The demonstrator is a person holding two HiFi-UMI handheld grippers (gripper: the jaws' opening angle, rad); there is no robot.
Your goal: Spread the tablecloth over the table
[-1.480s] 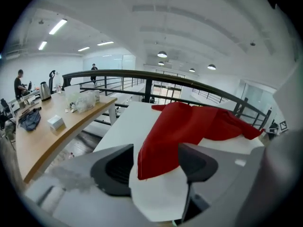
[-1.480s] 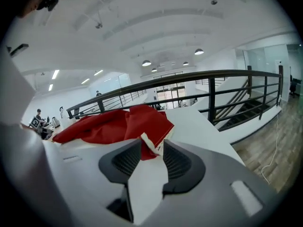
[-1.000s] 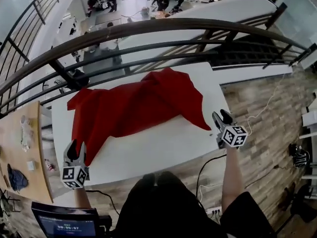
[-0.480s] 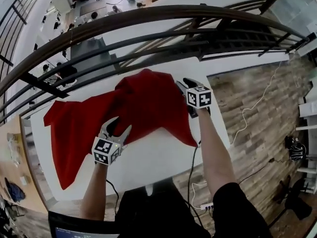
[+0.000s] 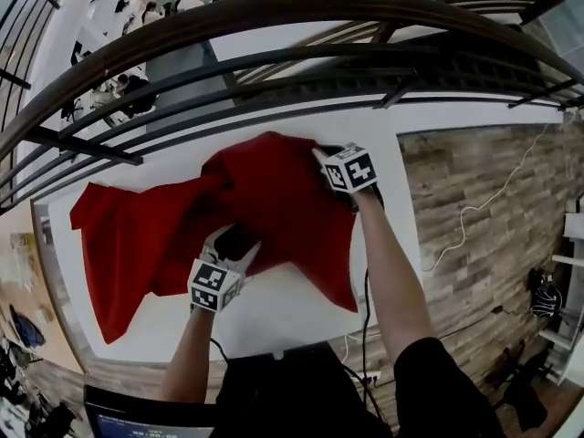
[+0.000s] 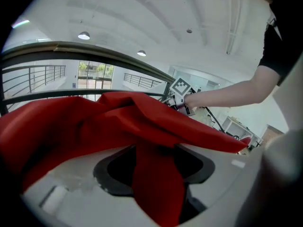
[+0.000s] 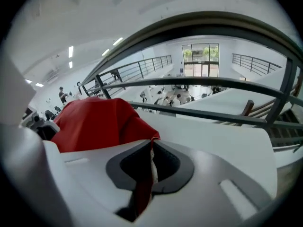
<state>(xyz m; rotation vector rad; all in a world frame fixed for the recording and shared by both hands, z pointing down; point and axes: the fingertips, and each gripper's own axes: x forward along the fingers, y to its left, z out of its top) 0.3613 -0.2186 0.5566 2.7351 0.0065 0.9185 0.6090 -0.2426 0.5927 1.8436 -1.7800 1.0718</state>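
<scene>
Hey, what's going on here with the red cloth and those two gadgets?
A person at a white table by a railing holds a two-jaw gripper in each hand. The red tablecloth lies bunched up on the table, not yet spread. The right gripper has just closed its jaws on an edge of the cloth at the far side. The left gripper is in the heap nearer the person; its jaws have just been opening, with a fold of cloth between them, not pinched.
</scene>
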